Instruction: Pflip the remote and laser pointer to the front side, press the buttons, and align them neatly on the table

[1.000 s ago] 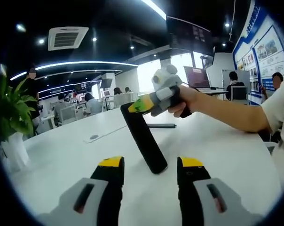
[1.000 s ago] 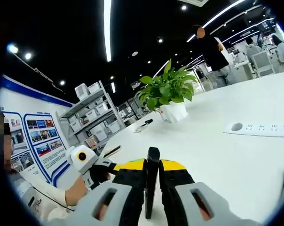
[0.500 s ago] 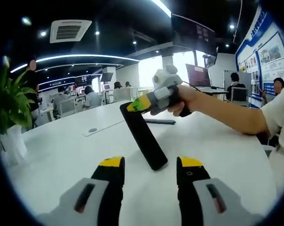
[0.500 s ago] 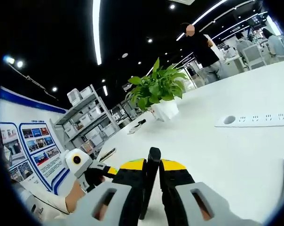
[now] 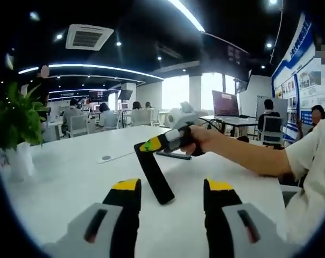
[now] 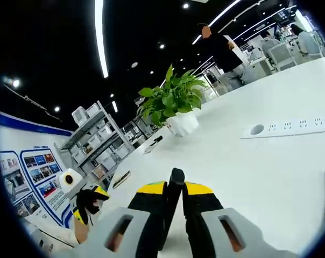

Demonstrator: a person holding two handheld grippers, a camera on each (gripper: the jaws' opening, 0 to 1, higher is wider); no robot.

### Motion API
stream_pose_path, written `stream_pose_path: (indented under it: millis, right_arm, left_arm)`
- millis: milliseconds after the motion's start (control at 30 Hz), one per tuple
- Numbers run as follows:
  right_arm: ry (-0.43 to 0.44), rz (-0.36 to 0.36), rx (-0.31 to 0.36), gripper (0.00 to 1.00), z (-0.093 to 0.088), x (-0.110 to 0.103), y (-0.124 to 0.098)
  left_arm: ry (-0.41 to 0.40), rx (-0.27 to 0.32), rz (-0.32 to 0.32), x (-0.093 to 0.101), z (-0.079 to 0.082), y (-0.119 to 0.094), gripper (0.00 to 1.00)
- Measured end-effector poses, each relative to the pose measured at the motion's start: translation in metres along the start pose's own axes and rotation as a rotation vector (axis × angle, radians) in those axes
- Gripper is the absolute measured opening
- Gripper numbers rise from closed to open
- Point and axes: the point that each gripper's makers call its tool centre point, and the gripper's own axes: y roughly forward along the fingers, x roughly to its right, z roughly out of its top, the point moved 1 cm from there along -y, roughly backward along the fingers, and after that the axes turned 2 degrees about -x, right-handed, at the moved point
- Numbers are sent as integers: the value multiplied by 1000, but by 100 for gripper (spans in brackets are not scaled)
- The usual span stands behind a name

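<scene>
Your right gripper clamps the slim, matte black remote, its lower end on the smooth white table; your left gripper stands apart, empty.

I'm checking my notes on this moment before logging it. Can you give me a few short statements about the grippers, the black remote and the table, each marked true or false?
1. The right gripper is shut on the long black remote. True.
2. The black remote lies flat on the white table. False: it stands tilted, its lower end on the table, its upper end in the right gripper.
3. The left gripper is shut on the remote. False: it is open, and the remote stands ahead of it, between its two jaws in the picture.
4. A green potted plant stands on the white table. True.
5. A white power strip lies on the table. True.
</scene>
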Motion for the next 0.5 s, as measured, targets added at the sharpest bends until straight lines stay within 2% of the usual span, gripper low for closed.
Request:
stream_pose_path:
  millis: [133, 267, 400, 500]
  right_arm:
    - [-10, -14, -10, 15, -1, 2, 0]
    - [-6, -20, -10, 15, 0, 6, 1]
    - [1, -18, -14, 15, 0, 9, 3]
    - [5, -18, -18, 15, 0, 10, 2]
  left_arm:
    - [110, -12, 101, -1, 3, -10, 48]
    - [136, -5, 100, 12, 7, -19, 48]
    - [165, 38, 76, 25, 15, -26, 48]
    - [177, 24, 68, 26, 11, -29, 47]
